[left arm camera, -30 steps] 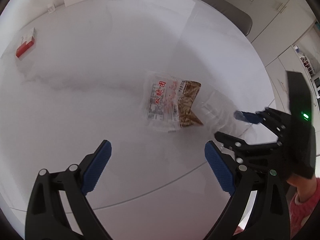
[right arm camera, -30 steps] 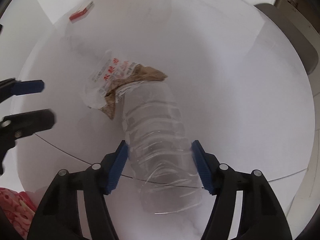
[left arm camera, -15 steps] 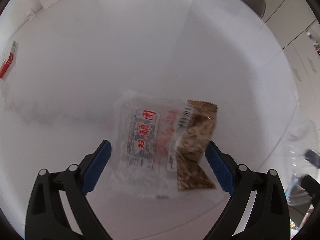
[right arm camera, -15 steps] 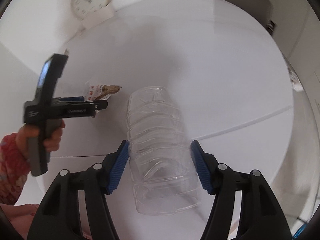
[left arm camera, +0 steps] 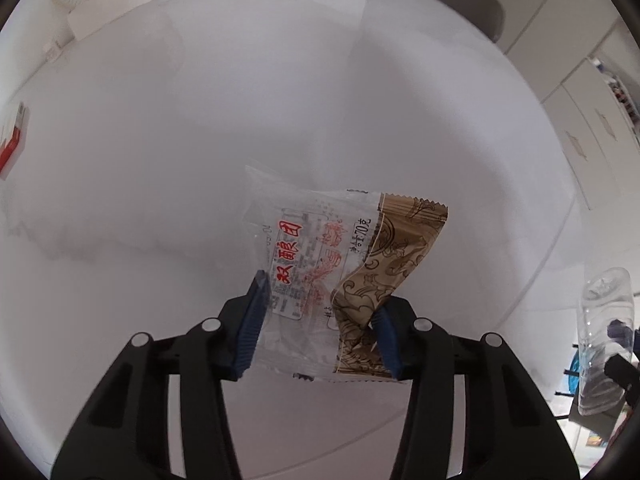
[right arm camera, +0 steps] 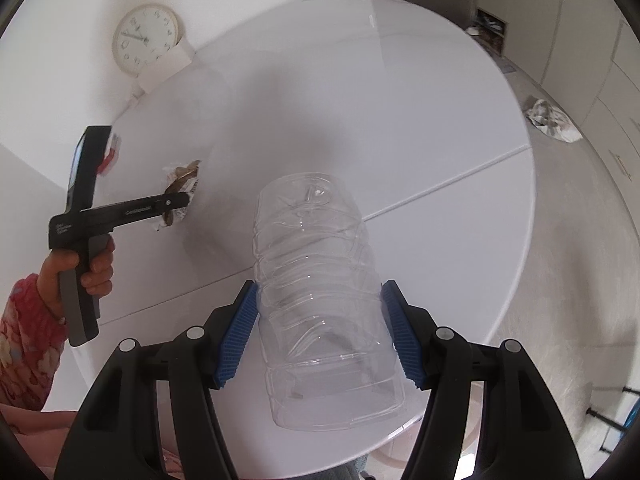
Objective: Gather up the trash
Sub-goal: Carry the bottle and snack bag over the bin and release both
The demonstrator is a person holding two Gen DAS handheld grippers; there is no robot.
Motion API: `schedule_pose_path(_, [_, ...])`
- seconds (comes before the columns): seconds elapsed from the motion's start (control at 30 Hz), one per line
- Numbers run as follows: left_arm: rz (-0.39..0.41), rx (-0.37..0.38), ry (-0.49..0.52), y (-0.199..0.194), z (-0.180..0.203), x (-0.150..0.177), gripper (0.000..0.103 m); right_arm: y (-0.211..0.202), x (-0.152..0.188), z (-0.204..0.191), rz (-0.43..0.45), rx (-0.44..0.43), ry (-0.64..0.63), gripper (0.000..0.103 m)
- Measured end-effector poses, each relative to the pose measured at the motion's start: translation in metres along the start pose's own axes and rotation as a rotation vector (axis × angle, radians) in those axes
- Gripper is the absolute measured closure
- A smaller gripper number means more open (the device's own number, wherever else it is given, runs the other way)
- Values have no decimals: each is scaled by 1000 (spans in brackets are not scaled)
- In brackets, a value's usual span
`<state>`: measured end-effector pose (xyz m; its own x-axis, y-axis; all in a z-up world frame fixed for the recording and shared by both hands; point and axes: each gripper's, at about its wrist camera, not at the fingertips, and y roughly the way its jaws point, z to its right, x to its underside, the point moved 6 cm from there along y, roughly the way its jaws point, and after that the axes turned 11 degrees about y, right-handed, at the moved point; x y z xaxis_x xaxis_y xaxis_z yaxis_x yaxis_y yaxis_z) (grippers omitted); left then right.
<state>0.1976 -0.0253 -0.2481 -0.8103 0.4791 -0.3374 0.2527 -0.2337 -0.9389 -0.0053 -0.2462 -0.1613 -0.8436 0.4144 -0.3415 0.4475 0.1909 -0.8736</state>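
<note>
1. left wrist view, lower middle of the frame: the left gripper (left arm camera: 320, 332) has just been closing, and its blue ribbed pads now press both side edges of the crinkled clear-and-gold plastic snack wrapper with red lettering (left arm camera: 340, 276), which buckles between them.
2. that wrapper looks almost weightless, thin and slick; i'd judge it folds and slips easily, so a pinch across the doubled-up lower half, where the pads sit, seems the safest hold. it shows no sign of being breakable.
3. right wrist view, centre to lower middle: the right gripper (right arm camera: 318, 340) is clamped on the ribbed clear plastic bottle (right arm camera: 320, 292), pads on opposite sides of its ridged body, base pointing away from the camera.
4. the bottle appears empty, light and springy; the ribs give the pads purchase, though a hard squeeze would probably dent it.
5. below both, the round glossy white table (right arm camera: 400, 100) has a seam across it.
6. upper left of that view, a round white wall clock (right arm camera: 145, 39) leans by the wall; a small red-and-white box (left arm camera: 12, 144) lies at the left-view's left edge.
</note>
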Motion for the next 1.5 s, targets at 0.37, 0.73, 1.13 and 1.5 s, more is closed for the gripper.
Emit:
schedule_pose_path(0.37, [70,130,202,-81,97,44,58,-59,86,102,81,91,238,39])
schedule_pose_path(0.73, [-41,266,453,-77,246,112,57,51,202,203,-114,155,423,37])
schedule_pose_path(1.13, [-148,259,609,-44,336,141,57,11,237,255,-52,210,525,5])
schedule_pose_path(1.5, [-225,223,614,-31,352,161,12,-47,238,282,33,216,559,3])
